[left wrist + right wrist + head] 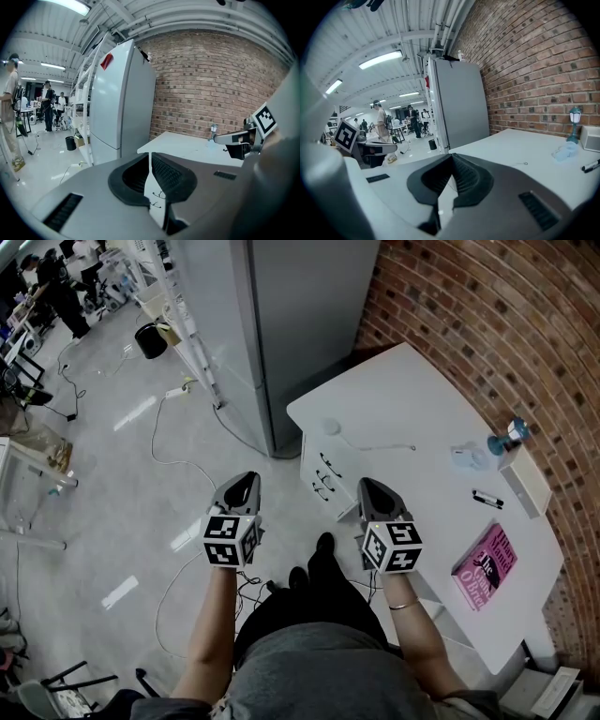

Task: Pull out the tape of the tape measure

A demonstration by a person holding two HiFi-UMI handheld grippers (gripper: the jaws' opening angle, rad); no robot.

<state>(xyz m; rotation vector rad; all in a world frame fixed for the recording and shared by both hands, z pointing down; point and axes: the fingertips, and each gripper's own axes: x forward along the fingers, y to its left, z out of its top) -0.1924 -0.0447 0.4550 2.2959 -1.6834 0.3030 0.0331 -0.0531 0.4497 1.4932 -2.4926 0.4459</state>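
- Left tongs (pixel 246 482): we note them held out in front of the person, over the grey floor (pixel 141 484), tips pointing away from the body. In the left gripper view the two dark pads stand almost together, with only a thin slit between them. Nothing is in the slit.
- Right tongs (pixel 371 487): held level with the left pair, over the near left edge of the white surface (pixel 403 390), just above its drawers (pixel 323 479). In the right gripper view the pads are pressed fully together and hold nothing.
- Tape measure (pixel 330 427): a small round white case lying on the surface near its far left corner. A thin line runs from it to the right across the top. It is well apart from both tongs and neither touches it.
- Right half of the surface: a pink book (pixel 485 566) lies flat near the front. A black marker (pixel 487 499) is beyond it. A small blue lamp figure (pixel 513 435) stands upright at the back, close to the brick wall (pixel 487 306), with a white box (pixel 525 479) just beside it.
- A grey fridge (pixel 281 324) stands at the surface's far left end.
- People stand far off across the room in both gripper views, too small for us to make out what they are doing.
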